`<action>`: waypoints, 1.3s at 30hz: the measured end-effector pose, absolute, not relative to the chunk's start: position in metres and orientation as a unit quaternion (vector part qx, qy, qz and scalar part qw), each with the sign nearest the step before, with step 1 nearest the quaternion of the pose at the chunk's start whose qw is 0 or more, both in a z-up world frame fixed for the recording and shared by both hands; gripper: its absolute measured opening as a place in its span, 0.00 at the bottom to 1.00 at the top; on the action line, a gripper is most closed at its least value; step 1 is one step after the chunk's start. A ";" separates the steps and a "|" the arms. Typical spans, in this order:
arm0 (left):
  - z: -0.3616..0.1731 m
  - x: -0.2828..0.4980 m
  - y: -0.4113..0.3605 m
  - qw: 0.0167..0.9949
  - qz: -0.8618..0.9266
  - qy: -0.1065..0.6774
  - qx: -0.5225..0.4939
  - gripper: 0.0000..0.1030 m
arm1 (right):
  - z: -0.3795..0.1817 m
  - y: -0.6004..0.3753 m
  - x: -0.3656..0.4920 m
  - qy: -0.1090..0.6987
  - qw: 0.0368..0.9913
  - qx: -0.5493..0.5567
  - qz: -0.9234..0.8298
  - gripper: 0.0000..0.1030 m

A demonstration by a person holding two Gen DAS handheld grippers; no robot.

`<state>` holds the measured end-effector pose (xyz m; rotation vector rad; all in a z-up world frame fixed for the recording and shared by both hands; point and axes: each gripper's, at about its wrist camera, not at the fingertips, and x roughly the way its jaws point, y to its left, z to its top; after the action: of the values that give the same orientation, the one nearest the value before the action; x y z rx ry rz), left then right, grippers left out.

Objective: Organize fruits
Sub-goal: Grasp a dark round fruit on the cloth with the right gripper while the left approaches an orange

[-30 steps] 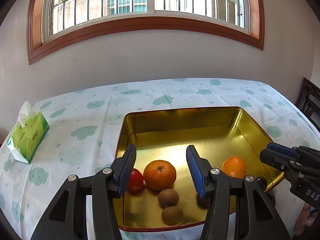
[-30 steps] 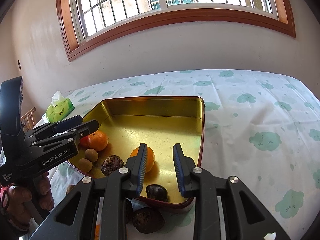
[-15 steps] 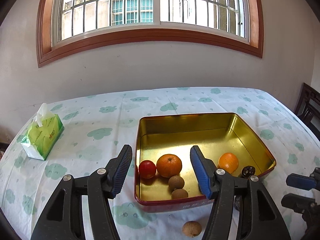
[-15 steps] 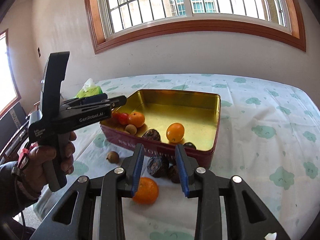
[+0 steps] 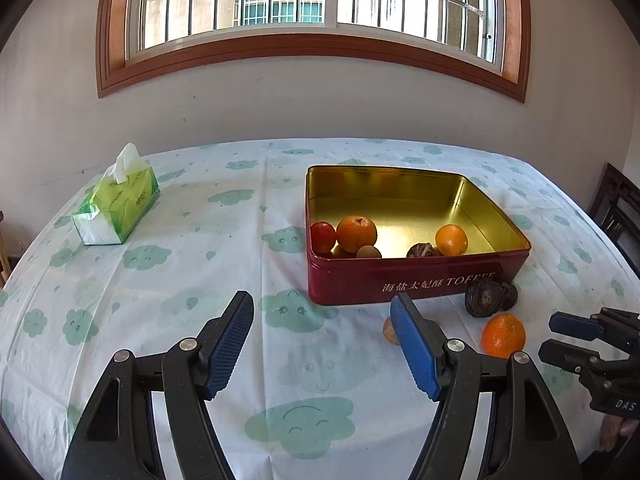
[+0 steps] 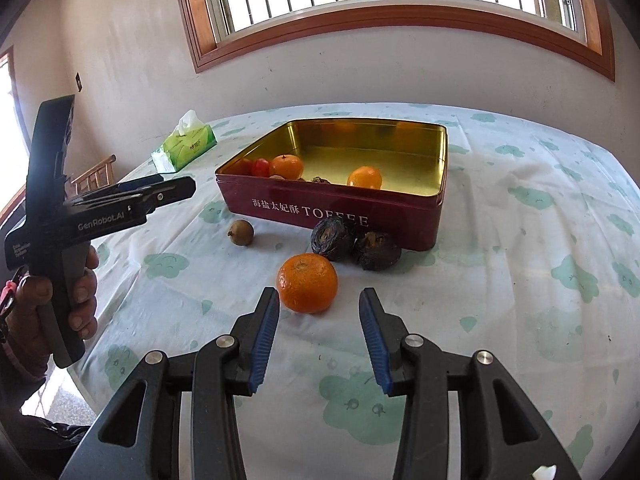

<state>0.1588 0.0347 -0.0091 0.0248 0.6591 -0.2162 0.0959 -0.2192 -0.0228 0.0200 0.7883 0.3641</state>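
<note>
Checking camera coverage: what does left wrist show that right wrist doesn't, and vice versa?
Left wrist only: a dark chair at the table's right edge.
Right wrist only: the hand holding the left gripper, and both dark round fruits unobstructed.
Both: red tin, loose orange, small brown fruit, tissue pack. Both grippers' jaws are opening, nothing between them.

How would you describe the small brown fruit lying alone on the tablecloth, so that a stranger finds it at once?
Start at the red tin with the gold inside, in the middle of the table. On the cloth before its lettered front wall lie an orange, two dark wrinkled fruits and the small brown fruit. It lies apart, on the tissue pack's side, the smallest, smooth and light brown.
</note>
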 end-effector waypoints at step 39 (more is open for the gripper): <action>-0.013 0.139 -0.013 0.916 -0.201 0.348 0.005 0.69 | -0.024 -0.265 0.125 0.389 0.916 0.040 0.092 0.28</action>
<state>0.1395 -0.0125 -0.0132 0.0094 0.7158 -0.4133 0.1247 -0.2647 -0.0241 0.0818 0.8013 0.1884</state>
